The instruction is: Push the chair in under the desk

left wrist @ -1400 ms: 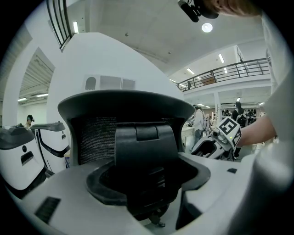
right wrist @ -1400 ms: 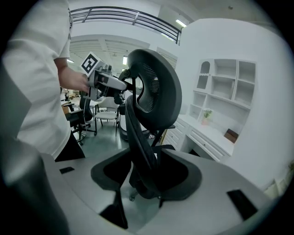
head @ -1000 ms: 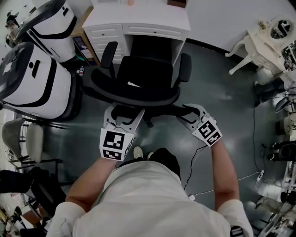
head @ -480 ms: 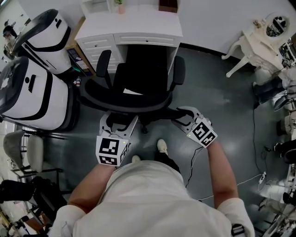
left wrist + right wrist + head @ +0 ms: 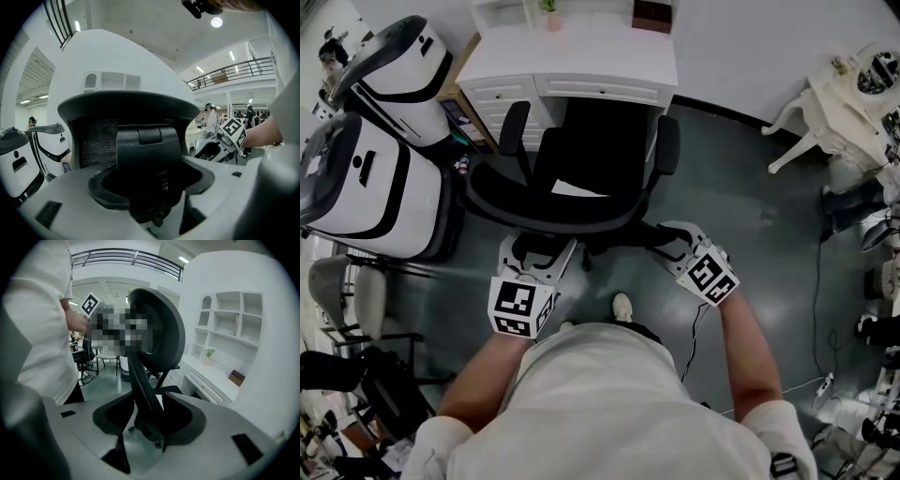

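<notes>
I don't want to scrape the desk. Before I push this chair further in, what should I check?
1. Left gripper closed on the rear support of the chair: ok.
2. Right gripper hold: the backrest edge sits between the jaws, but floor shows beside it: cannot tell.
3. Chair faces the knee opening of the desk: ok.
4. Left armrest clears the drawers: cannot tell; it looks in line with them.
5. Floor cable lies away from the chair's base: ok.
6. Gap to the white machine on the left: ok.
</notes>
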Motion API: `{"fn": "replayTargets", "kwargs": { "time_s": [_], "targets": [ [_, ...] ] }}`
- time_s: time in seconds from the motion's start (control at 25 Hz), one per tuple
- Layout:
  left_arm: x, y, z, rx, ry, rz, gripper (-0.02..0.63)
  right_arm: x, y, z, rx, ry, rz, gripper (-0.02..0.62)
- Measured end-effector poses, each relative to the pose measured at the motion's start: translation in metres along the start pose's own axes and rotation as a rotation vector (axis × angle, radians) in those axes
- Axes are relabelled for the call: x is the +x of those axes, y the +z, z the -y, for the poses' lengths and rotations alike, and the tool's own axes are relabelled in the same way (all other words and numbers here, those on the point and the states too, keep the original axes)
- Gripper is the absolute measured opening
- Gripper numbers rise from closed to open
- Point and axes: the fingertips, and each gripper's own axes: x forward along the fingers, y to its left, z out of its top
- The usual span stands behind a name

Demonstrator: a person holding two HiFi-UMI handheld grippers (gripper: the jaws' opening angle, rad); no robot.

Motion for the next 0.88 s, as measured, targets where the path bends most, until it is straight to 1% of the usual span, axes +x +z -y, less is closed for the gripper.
{"fn": "replayTargets", "kwargs": {
  "time_s": [0.48, 0.88],
  "targets": [
    [0.047, 0.014, 0.003, -0.009, 0.021, 0.002, 0.305, 0.001, -0.013, 0.053, -0.020, 0.033, 0.004, 0.207],
    [0.075, 0.024, 0.010, -0.020, 0.049, 0.011, 0.305, -0.002, -0.023, 0.085, -0.039, 0.060, 0.014, 0.207]
  ]
}}
